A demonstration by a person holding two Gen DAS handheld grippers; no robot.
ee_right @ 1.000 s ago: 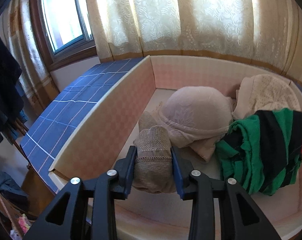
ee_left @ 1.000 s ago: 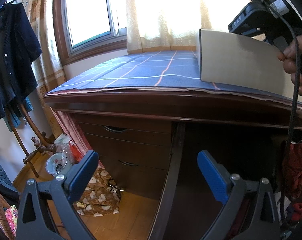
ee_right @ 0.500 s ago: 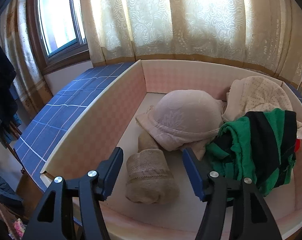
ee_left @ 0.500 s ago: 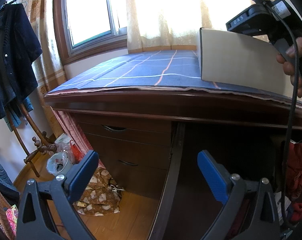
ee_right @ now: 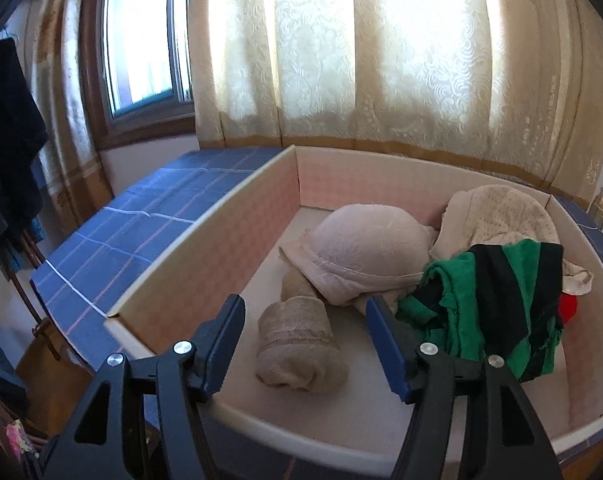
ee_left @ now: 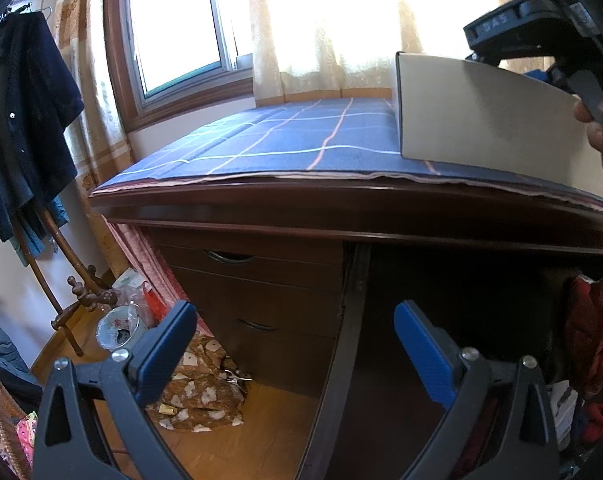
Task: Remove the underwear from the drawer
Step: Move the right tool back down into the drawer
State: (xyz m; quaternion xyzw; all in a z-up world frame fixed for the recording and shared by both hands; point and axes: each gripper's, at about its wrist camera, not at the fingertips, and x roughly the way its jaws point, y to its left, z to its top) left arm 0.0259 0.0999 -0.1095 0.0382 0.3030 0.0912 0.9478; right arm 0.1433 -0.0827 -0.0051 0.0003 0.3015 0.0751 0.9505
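The rolled beige underwear (ee_right: 301, 344) lies on the floor of the box (ee_right: 189, 280), just ahead of the right gripper (ee_right: 305, 332), whose jaws have just opened off it. The left gripper (ee_left: 293, 340) stands open below the box.

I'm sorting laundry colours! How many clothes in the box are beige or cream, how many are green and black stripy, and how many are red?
Beige or cream: 3 (sock roll, bra, dotted cloth)
Green and black striped: 1
Red: 1, mostly hidden
Total: 5
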